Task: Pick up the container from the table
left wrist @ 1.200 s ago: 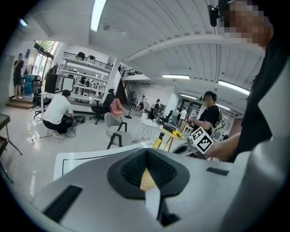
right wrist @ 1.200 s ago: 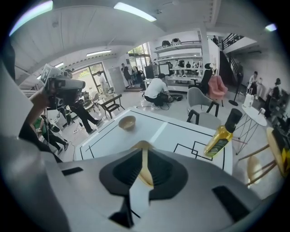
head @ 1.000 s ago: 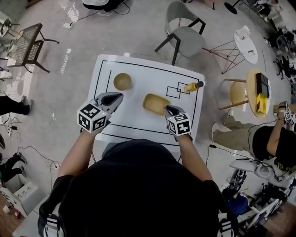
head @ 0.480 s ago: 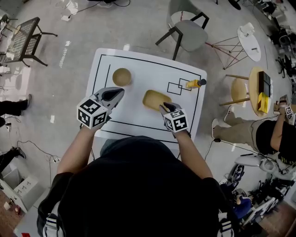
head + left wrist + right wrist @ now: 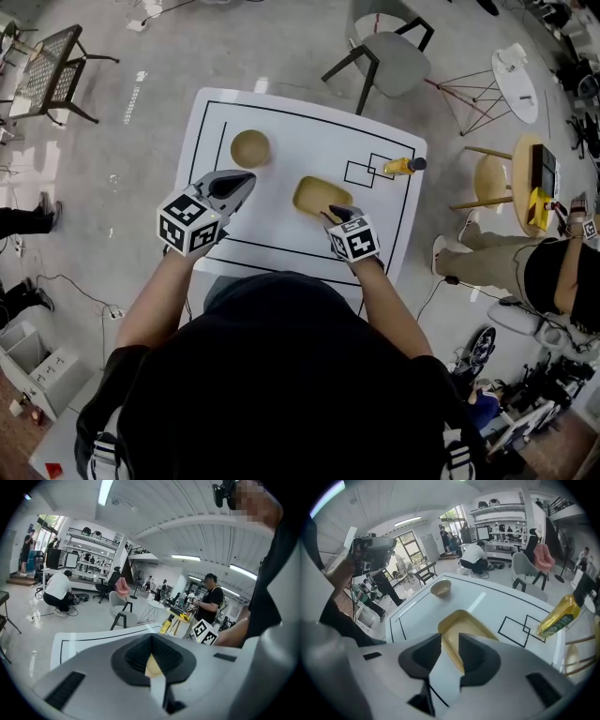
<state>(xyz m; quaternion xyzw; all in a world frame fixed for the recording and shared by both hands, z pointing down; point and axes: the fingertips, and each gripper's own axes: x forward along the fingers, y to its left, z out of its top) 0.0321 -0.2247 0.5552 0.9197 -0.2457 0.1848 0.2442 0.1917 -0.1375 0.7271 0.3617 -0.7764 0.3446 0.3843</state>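
The container is a shallow yellow rectangular tray (image 5: 319,196) near the middle of the white table (image 5: 291,131). My right gripper (image 5: 334,217) is tilted down at the tray's near right corner. In the right gripper view the tray (image 5: 465,626) runs away from the right gripper (image 5: 450,645). Its jaws have just been opening; they stand open with the tray's near rim in the gap and are not pressing on it. My left gripper (image 5: 241,182) hovers left of the tray with its jaws shut and nothing held. In its own view the left gripper (image 5: 152,642) shows only a sliver of yellow between the pads.
A round wooden bowl (image 5: 249,148) sits at the table's far left. A yellow bottle (image 5: 401,167) lies by the black square outlines at the far right. A grey chair (image 5: 394,58) stands beyond the table. A seated person (image 5: 525,267) and stools are to the right.
My right gripper has sunk and moved closer to the tray's near corner. The left gripper has stayed almost where it was.
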